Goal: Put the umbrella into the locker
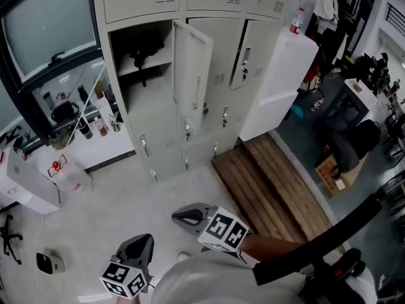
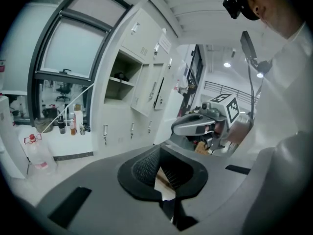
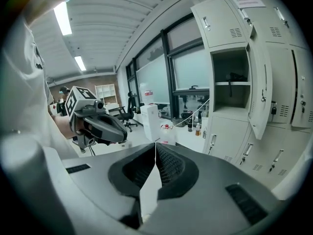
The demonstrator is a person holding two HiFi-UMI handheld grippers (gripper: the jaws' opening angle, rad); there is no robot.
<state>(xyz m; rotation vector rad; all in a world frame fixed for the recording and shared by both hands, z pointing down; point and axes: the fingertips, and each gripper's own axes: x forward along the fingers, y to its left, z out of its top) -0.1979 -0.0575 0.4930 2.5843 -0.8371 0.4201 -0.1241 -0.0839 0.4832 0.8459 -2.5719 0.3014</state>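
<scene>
A dark umbrella (image 1: 144,50) lies on the upper shelf of the open locker (image 1: 142,100), whose door (image 1: 193,75) swings out to the right. It also shows small in the left gripper view, umbrella (image 2: 121,76), and in the right gripper view, umbrella (image 3: 238,77). Both grippers hang low, well back from the lockers. My left gripper (image 1: 140,240) is shut with nothing in it, its own jaws (image 2: 161,165) meeting at the tip. My right gripper (image 1: 183,217) is shut and empty too, its jaws (image 3: 155,151) pressed together.
A white counter (image 1: 104,144) with several bottles stands left of the lockers, with a plastic jug (image 1: 63,170) on the floor below. A wooden pallet (image 1: 272,189) lies to the right by a tall white cabinet (image 1: 278,81). A black bar (image 1: 335,239) crosses the lower right.
</scene>
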